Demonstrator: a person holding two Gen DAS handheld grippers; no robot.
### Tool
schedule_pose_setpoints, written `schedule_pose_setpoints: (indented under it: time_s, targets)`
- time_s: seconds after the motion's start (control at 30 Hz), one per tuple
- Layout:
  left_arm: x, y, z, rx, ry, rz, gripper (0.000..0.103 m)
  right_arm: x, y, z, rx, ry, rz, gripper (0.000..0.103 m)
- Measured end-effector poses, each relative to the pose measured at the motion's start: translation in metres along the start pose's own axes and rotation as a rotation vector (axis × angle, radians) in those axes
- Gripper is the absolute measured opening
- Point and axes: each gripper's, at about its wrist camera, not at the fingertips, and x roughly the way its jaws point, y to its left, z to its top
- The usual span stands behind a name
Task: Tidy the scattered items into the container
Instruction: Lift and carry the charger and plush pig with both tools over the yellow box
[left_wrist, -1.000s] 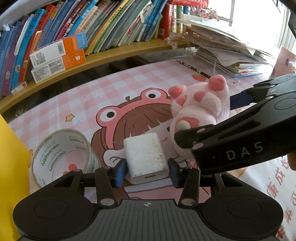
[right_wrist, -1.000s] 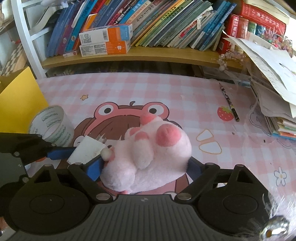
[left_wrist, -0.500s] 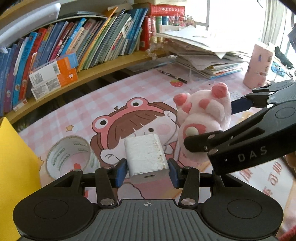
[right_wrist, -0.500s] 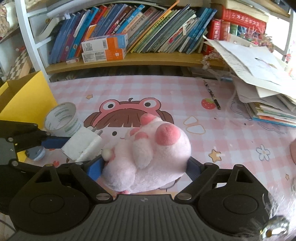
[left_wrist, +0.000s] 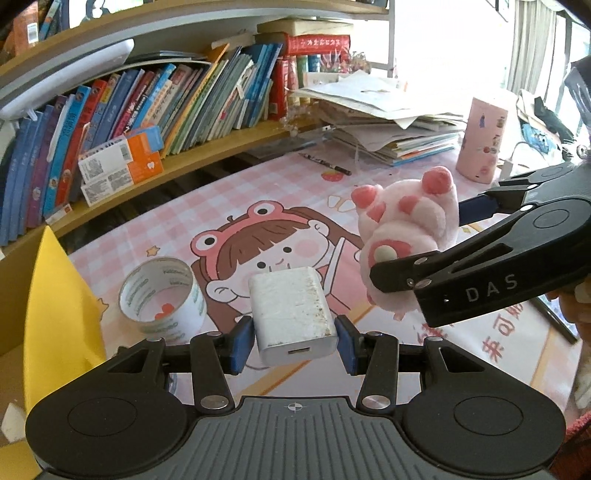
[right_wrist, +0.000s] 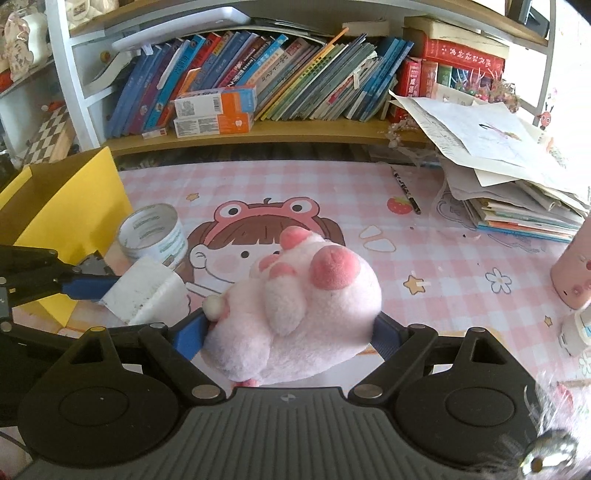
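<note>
Left wrist view: left gripper (left_wrist: 294, 341) pinches a white charger block (left_wrist: 291, 309) between its blue pads, held above the mat. To its right, the right gripper (right_wrist: 288, 332) clamps a pink plush paw (right_wrist: 295, 306). Left of both sits the yellow box (right_wrist: 70, 206), tape roll (left_wrist: 162, 293) beside it.

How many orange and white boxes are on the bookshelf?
2, stacked against the leaning books on the shelf: the top box lying on the bottom box. More might sit hidden behind the books.
</note>
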Motion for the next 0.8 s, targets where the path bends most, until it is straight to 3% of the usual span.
schedule_pose_setpoints:
  time_s: [0.8]
  targets:
    - [-0.075, 0.039, -0.041, 0.013, -0.083, -0.06, 0.043, -0.046, 0.081, -0.021, 0.012, -0.046, -0.056, 0.089]
